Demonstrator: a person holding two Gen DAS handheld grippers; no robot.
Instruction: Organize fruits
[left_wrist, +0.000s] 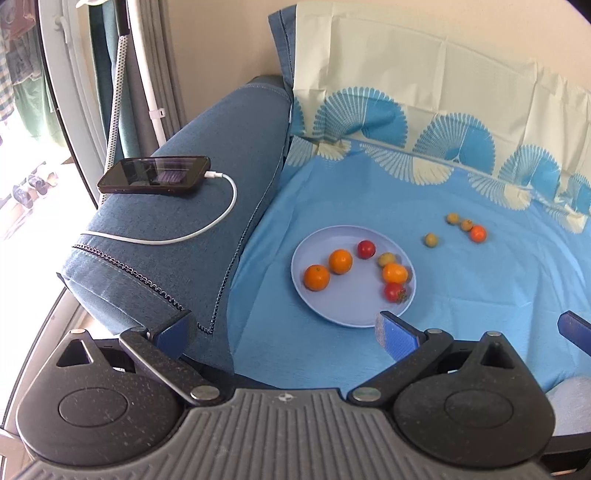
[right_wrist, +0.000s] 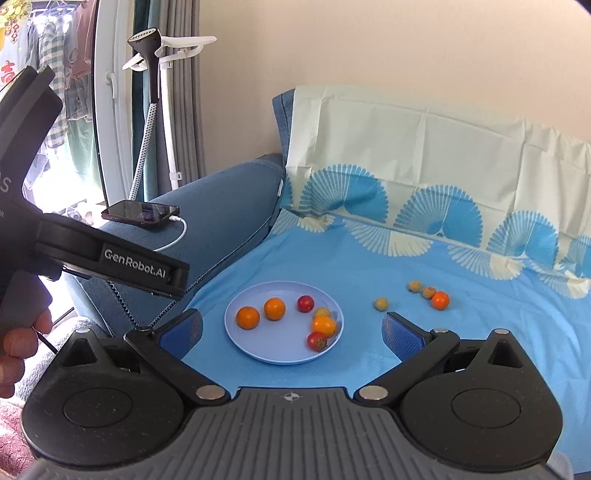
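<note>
Hand-held gripper on the left (left_wrist: 286, 332) and on the right (right_wrist: 291, 330): both spread wide, empty, hanging above the blue sheet (right_wrist: 480, 350) short of the plate (right_wrist: 258, 350). Gathering step, judging by the layout: six fruits on the plate, four loose fruits (right_wrist: 428, 292) lying well apart to its right. Next: reach past the plate, close gently on one small round fruit, likely prone to rolling.
</note>
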